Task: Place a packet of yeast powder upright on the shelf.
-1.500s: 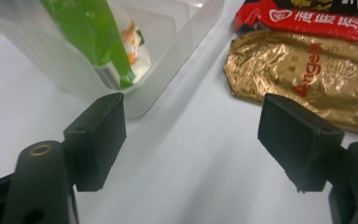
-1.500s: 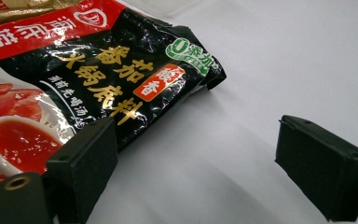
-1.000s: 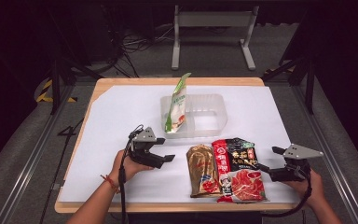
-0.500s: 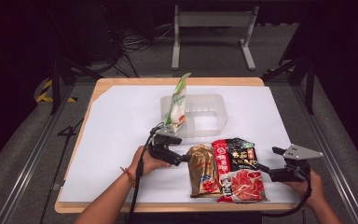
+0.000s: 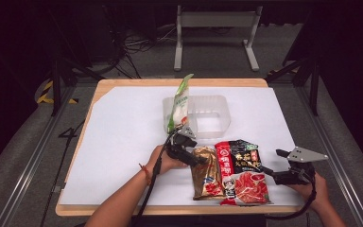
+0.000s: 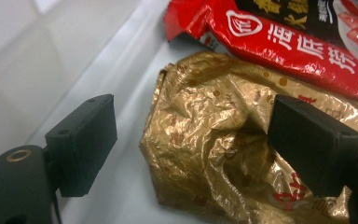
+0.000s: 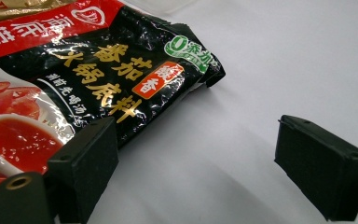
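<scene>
A crinkled gold packet (image 5: 207, 172) (image 6: 214, 154) lies on the white table beside a red and black sauce packet (image 5: 242, 172) (image 7: 98, 79). My left gripper (image 5: 199, 160) (image 6: 191, 144) is open, its jaws standing either side of the gold packet's top corner without closing on it. My right gripper (image 5: 270, 174) (image 7: 196, 168) is open just right of the red and black packet, its left jaw at the packet's edge, bare table between the jaws. A green and white packet (image 5: 178, 104) stands upright in the clear plastic tray (image 5: 217, 116).
The white sheet (image 5: 123, 142) covers a wooden table (image 5: 179, 82) with bare room on the left and far right. A metal stand (image 5: 215, 28) and cables are on the floor beyond the table.
My left gripper has moved right across the table from the bare left area to the gold packet's top corner. The right gripper has stayed where it was.
</scene>
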A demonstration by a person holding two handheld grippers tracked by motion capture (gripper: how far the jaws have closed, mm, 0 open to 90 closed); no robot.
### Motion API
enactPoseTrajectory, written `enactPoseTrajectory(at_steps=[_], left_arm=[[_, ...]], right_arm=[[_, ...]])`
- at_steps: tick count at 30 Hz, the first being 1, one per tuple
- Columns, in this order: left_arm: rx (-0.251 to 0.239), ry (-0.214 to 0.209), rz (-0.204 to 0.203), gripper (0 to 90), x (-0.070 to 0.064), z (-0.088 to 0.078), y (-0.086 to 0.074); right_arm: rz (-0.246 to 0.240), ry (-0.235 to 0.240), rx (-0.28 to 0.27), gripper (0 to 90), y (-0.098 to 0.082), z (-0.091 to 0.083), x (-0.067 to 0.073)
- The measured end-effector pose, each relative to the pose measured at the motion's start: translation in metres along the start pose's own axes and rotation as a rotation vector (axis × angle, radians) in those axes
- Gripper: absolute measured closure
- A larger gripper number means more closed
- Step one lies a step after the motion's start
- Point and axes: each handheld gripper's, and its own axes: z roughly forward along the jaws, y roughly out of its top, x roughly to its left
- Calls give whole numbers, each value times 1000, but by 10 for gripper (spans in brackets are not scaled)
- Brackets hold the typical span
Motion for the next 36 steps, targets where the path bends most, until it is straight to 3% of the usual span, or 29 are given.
enactPoseTrajectory(at_steps=[3, 5, 8, 10, 14, 17, 24, 29, 30, 35, 36], left_arm=[[-2, -21, -9, 181, 1, 0, -1], [-8, -58, -17, 258, 0, 0, -2], [-18, -80, -23, 366, -1, 0, -3], [-44, -59, -35, 447, -1, -2, -4], [-86, -22, -61, 738, -1, -5, -6], [-100, -4, -71, 846, -1, -7, -7], [-163, -13, -94, 871, -2, -21, -7], [-275, -23, -97, 871, -7, -51, -2], [-294, -9, -94, 872, -9, -58, -1], [-358, -26, -90, 874, -16, -78, 1], [-394, -39, -89, 874, -18, -87, 2]], right_arm=[[-1, 1, 0, 140, 0, 0, 0], [4, 7, 0, 140, 0, 0, -1], [6, 9, 2, 140, 0, 0, -1], [7, 9, 4, 140, 0, 0, -1], [6, 10, 4, 141, 0, 0, -1], [6, 10, 5, 142, 0, 0, -1], [-2, 11, 6, 142, 0, 0, -1], [-4, 11, 8, 142, 0, 0, -1], [-3, 11, 8, 142, 0, 0, -1], [-2, 11, 9, 140, 0, 1, -1], [-2, 11, 9, 140, 0, 1, -1]])
